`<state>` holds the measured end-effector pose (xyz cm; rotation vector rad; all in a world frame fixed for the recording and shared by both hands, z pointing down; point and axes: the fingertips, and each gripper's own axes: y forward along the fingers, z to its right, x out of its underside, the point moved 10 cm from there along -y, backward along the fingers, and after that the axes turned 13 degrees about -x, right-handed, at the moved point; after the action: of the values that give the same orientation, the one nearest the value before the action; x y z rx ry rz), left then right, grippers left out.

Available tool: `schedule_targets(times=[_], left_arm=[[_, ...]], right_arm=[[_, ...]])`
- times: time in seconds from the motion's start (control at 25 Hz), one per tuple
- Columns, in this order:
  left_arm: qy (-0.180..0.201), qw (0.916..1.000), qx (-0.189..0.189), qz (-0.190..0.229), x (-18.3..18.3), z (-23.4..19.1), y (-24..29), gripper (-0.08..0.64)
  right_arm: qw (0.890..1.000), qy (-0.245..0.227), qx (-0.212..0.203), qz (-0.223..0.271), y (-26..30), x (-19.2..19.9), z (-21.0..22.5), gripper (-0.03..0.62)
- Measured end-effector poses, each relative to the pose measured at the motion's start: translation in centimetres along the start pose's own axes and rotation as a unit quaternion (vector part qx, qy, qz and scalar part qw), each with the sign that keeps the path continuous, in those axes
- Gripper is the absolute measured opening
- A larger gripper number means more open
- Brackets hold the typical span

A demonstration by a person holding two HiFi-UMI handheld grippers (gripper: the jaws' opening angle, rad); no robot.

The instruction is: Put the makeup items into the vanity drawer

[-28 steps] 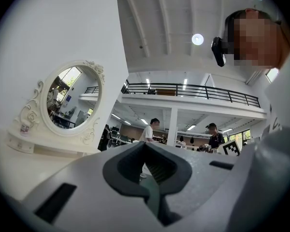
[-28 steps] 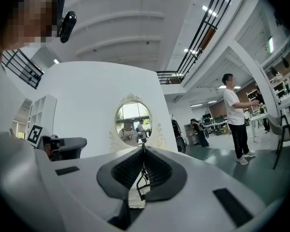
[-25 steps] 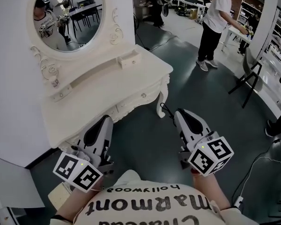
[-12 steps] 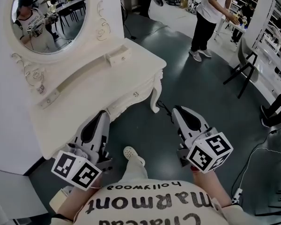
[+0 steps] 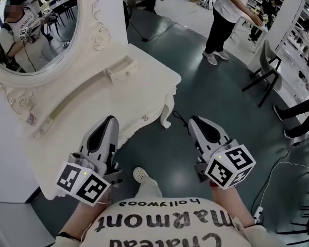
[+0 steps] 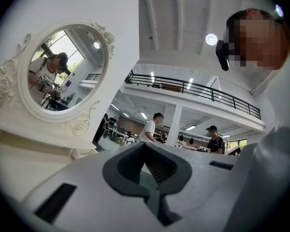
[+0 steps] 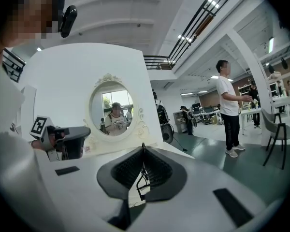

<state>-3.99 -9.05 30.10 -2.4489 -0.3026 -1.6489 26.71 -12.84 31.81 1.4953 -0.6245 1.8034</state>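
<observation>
Now the vanity (image 5: 144, 86) sits further left. Left gripper (image 5: 109, 121) and right gripper (image 5: 194, 122) fingers are pressed together, empty. Nothing is put away yet.

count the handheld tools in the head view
2. The left tool is at lower left, beside the vanity; the right tool is at lower right, over the floor. None seem hidden.

So the cream-white vanity (image 5: 144, 89) is standing on curvy carved legs, its oval mirror (image 5: 31, 30) rising along the back edge. A little drawer (image 5: 120, 69) is sitting shut on the raised back shelf's right end. The front drawer (image 5: 140, 121) under the front edge is sitting closed too, with a tiny knob showing.
</observation>
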Motion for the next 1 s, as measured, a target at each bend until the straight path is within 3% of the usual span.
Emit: schedule_targets(times=[0.52, 1.0], left_arm=[[-0.002, 0.9998, -0.018, -0.011, -4.0, -8.1, 10.8, 0.009], [-0.004, 0.9979, -0.065, -0.002, -6.4, -16.1, 13.9, 0.008]], right_arm=[[0.999, 0.025, 0.008, 0.024, 11.7, -2.8, 6.6, 0.032], [1.000, -0.018, -0.022, 0.008, 20.7, -4.9, 8.3, 0.032]])
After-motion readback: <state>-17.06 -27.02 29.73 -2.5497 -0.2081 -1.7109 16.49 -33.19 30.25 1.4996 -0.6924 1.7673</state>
